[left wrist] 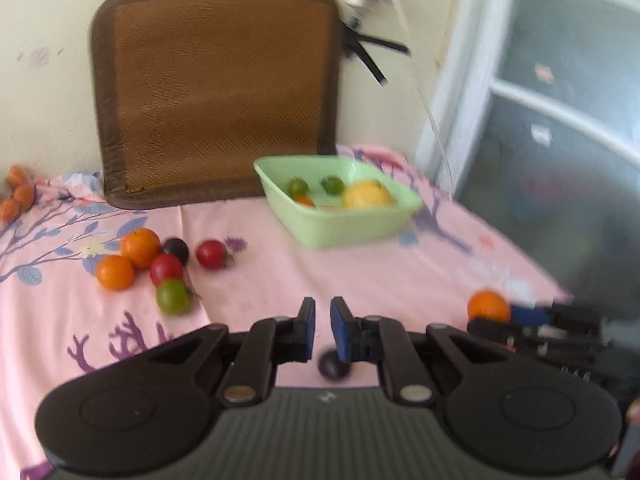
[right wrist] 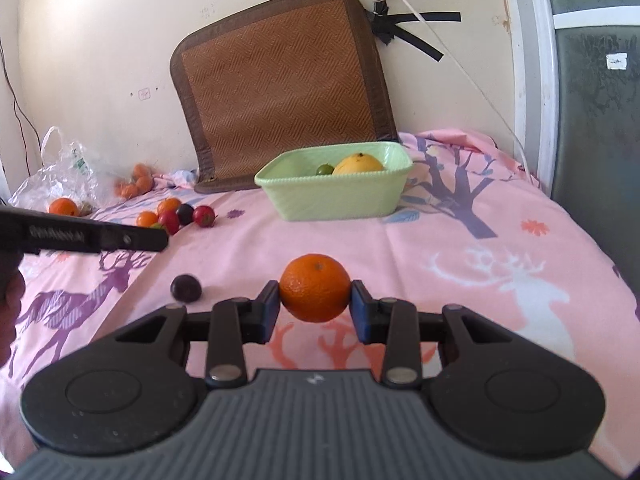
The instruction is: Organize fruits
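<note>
The right gripper (right wrist: 315,312) has its blue pads clamped on an orange (right wrist: 314,287), one pad each side, fruit held clear above the pink bedsheet (right wrist: 460,264). The left gripper (left wrist: 322,326) is nearly closed w/ just a thin gap between the pads and nothing in it; a dark plum (left wrist: 333,365) lies on the sheet just below and behind the fingertips, not gripped. From the left wrist cam the held orange shows at the right edge, approx level w/ the left gripper's tips. The green tub (right wrist: 336,196) sits farther back on the sheet, in front of a brown woven mat (right wrist: 280,84) leaning on the wall. Inside the tub: a yellow fruit (left wrist: 367,195), two small green fruits (left wrist: 316,186) and sth small and orange-red low down, too blurred to name. Off to the left of the tub is a loose cluster touching each other: two oranges (left wrist: 127,260), a red tomato (left wrist: 166,269), a green one (left wrist: 173,297), a dark plum behind them, plus one more red tomato (left wrist: 211,254) slightly apart. Further left, near the wall, a clear plastic bag (right wrist: 56,180) w/ more small oranges beside it.
</note>
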A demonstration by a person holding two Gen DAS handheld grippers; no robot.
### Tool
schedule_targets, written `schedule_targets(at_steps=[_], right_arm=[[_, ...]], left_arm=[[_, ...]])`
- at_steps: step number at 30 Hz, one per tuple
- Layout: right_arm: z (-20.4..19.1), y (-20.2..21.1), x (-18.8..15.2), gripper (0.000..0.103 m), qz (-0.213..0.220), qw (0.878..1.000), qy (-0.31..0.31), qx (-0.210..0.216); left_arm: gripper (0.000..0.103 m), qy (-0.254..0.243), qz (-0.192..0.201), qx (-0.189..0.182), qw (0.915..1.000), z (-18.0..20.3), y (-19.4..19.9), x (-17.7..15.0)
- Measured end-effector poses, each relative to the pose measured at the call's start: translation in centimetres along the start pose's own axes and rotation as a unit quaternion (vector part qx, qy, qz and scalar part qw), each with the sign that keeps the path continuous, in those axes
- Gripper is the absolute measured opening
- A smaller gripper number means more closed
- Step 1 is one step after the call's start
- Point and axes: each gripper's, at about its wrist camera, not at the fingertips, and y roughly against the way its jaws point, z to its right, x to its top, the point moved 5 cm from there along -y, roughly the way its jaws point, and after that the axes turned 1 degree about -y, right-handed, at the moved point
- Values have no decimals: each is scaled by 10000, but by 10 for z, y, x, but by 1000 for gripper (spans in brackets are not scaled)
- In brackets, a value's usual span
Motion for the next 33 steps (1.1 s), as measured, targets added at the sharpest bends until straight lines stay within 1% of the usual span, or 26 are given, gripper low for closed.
schedule_targets(at_steps=[1, 2, 3, 5, 7, 10, 11, 12, 16, 19, 21, 24, 25, 26, 29, 31, 33], right_arm=[[2, -2, 2, 40, 10, 10000, 3, -4], [4, -4, 4, 40, 25, 10000, 8, 1], [5, -7, 6, 40, 29, 10000, -3, 24], [6, -11, 6, 40, -5, 10000, -38, 84], [6, -16, 5, 40, -65, 9998, -61, 149], [7, -20, 4, 40, -107, 9995, -145, 247], [7, -20, 4, 40, -113, 9994, -170, 270], [8, -21, 4, 40, -124, 9993, -188, 289], [9, -21, 3, 40, -163, 9992, -180, 318], [9, -21, 3, 40, -156, 9991, -212, 339], [10, -22, 4, 40, -142, 9990, -219, 357], [9, -23, 5, 40, -128, 9990, -212, 382], [10, -23, 5, 40, -128, 9990, -205, 386], [10, -23, 5, 40, -128, 9990, -195, 386], [12, -24, 8, 40, -109, 9989, -167, 416], [17, -29, 20, 40, -66, 9989, -130, 442], [27, -37, 43, 40, 97, 9990, -28, 424]], left_arm=[[11, 93, 63, -57, 9999, -6, 2, 5], [11, 56, 108, -115, 9999, -7, 4, 7], [11, -82, 104, -138, 9998, -5, 4, 7], [12, -346, -69, -232, 9991, 4, 0, -3], [19, -576, -301, -366, 9972, 17, -10, -16], [24, -975, -452, -253, 9939, 30, -25, -31], [28, -1046, -391, -182, 9936, 31, -27, -33], [30, -1128, -376, -131, 9928, 33, -27, -33], [30, -1128, -340, -18, 9930, 30, -28, -33], [35, -1134, -338, 126, 9929, 25, -28, -35], [35, -1207, -391, 256, 9916, 22, -31, -38], [33, -1225, -513, 252, 9908, 19, -37, -44], [23, -1219, -462, 293, 9910, 18, -37, -45], [22, -1236, -449, 307, 9908, 18, -36, -44], [22, -993, -448, 2, 9940, 19, -34, -30], [22, -980, -290, -194, 9946, 24, -33, -4], [22, -979, -95, -323, 9946, 29, -38, 32]])
